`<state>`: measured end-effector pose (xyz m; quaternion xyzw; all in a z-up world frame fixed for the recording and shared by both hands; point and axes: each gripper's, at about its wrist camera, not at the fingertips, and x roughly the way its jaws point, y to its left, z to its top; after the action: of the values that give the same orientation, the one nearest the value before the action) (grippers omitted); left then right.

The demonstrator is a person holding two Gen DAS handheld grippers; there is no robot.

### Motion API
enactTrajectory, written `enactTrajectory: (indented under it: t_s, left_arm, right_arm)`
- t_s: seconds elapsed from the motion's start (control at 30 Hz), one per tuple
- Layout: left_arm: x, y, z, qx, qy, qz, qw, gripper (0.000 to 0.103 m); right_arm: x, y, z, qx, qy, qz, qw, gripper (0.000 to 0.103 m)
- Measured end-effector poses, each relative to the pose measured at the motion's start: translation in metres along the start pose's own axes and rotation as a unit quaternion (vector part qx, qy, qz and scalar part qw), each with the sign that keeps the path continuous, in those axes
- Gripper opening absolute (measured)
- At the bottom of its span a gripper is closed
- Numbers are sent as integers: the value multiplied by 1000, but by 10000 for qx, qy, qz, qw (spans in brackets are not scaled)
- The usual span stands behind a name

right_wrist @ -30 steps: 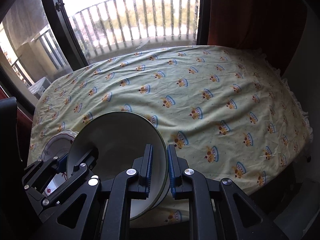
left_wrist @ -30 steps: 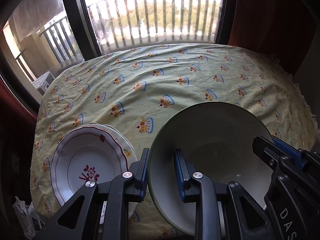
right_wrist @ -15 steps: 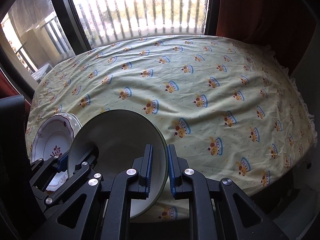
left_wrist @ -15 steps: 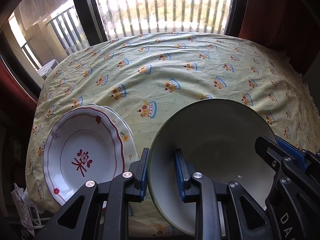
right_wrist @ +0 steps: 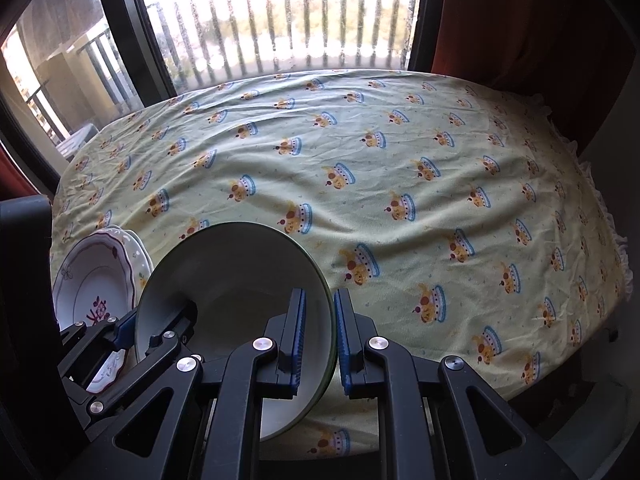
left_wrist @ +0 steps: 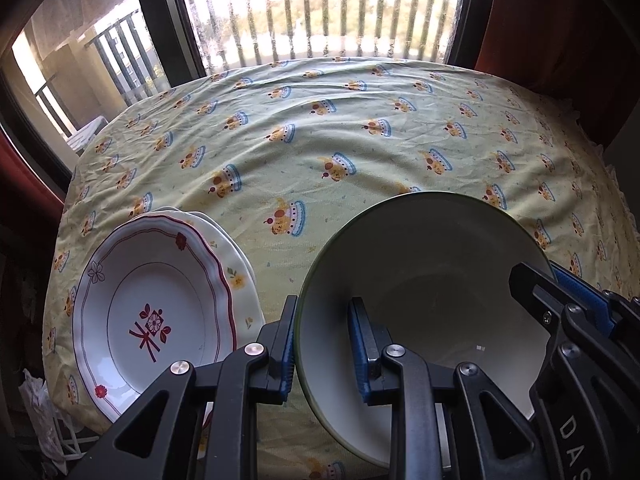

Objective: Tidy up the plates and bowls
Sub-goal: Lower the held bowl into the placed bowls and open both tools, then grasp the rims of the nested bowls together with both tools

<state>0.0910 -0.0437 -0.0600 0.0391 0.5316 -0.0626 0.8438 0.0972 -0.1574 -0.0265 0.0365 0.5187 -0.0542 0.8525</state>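
Two handheld grippers carried a green-rimmed bowl (left_wrist: 424, 276) low over a table draped in a yellow crown-print tablecloth (left_wrist: 340, 128). The left gripper (left_wrist: 322, 344) was clamped on the bowl's left rim, one blue-padded finger outside the wall and the other inside. The right gripper (right_wrist: 320, 332) pinched the opposite rim the same way, its jaws nearly together with only the thin wall between them. The bowl was tilted, its pale inside facing the cameras.

Just left of the bowl lay a white plate with a red flower motif (left_wrist: 154, 308), stacked on a cream plate with yellow flowers (left_wrist: 240, 280) near the table's front left corner; from the right wrist view the same stack (right_wrist: 96, 280) showed beyond the left gripper.

Compared with a second earlier, both views sat lower and closer to the cloth, and the stacked plates stood larger and more fully in sight, their centre motif now clear of the gripper's frame. The grips on the bowl were unchanged, and the plates had not shifted. Behind the table, a window (right_wrist: 280, 20) showed a railed balcony in bright daylight.
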Motion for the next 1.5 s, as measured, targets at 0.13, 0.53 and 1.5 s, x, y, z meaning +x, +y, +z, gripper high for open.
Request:
enactTrajectory:
  t_s: [0.13, 0.53, 1.5]
  left_arm:
    - [1, 2, -2, -4, 46, -237, 9997, 34]
    - [9, 20, 7, 21, 179, -781, 9968, 62]
    - [48, 21, 9, 17, 833, -1801, 9801, 63]
  right_arm:
    - [0, 1, -1, -32, -39, -17, 10000, 18]
    - [-3, -5, 0, 501, 33, -71, 9987, 60]
    - [37, -8, 0, 1278, 627, -3, 9898, 71]
